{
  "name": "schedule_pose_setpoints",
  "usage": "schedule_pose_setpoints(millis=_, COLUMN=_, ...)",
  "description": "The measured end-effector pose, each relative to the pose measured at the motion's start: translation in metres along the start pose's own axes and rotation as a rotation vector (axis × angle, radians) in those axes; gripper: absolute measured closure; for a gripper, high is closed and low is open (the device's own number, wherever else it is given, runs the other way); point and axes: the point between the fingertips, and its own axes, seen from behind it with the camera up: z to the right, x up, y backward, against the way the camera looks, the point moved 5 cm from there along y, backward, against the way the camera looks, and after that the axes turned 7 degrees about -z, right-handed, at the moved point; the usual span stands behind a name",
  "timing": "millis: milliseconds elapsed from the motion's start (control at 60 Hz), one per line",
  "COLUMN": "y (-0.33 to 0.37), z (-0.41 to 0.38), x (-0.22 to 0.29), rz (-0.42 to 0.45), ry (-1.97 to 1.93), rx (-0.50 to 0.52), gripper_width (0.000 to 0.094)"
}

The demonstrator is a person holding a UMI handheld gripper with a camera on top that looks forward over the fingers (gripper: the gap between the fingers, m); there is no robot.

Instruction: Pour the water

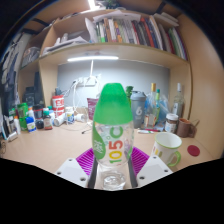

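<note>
Wooden desk: pale top, bare near the bottle, cluttered along its far edge. Bookshelf above that far edge, lamp strip beneath it.

Bottle: clear plastic, green cap, green-and-white label, upright, the landmark for all below. Its lower body sits between the magenta pads of the gripper, pads touching both sides; judged held, narrow span.

Cup: pale, green-rimmed, just right of the bottle, apart from it; likely receiver for the water. Red disc right of the cup.

Small bottles and jars: behind and left of the bottle, well apart.

Handling note: cap appears on, so pouring cannot begin until it is off. Keep pressure even on the thin wall, tilt toward the cup slowly, mouth over its rim.

Room: open desk left of the bottle; cup close on the right limits swing; shelf overhead limits lift.
</note>
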Motion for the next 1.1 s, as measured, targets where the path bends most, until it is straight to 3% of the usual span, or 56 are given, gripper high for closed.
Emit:
schedule_pose_setpoints(millis=133, y=-0.007, z=0.007, x=0.003, rz=0.008, ry=-0.007, rx=-0.045, gripper_width=0.051)
schedule_pose_setpoints(millis=267, y=-0.011, z=0.007, x=0.007, rz=-0.057, ry=-0.049, rx=-0.021, gripper_width=0.0574)
schedule_pose_setpoints(millis=383, y=-0.002, z=0.004, x=0.043, rz=-0.05, ry=-0.27, rx=0.101, gripper_width=0.0578)
schedule_pose_setpoints(millis=650, y=-0.018, z=0.024, x=0.103, rz=-0.176, ry=-1.46, rx=0.494, gripper_width=0.0578)
schedule_pose_setpoints(millis=850, y=-0.021, z=0.047, x=0.126, rz=-0.159, ry=-1.947, rx=0.635, gripper_width=0.0576)
schedule_pose_setpoints(millis=1100, y=-0.034, z=0.075, x=0.131, rz=-0.128, ry=-2.345, rx=0.674, gripper_width=0.0577)
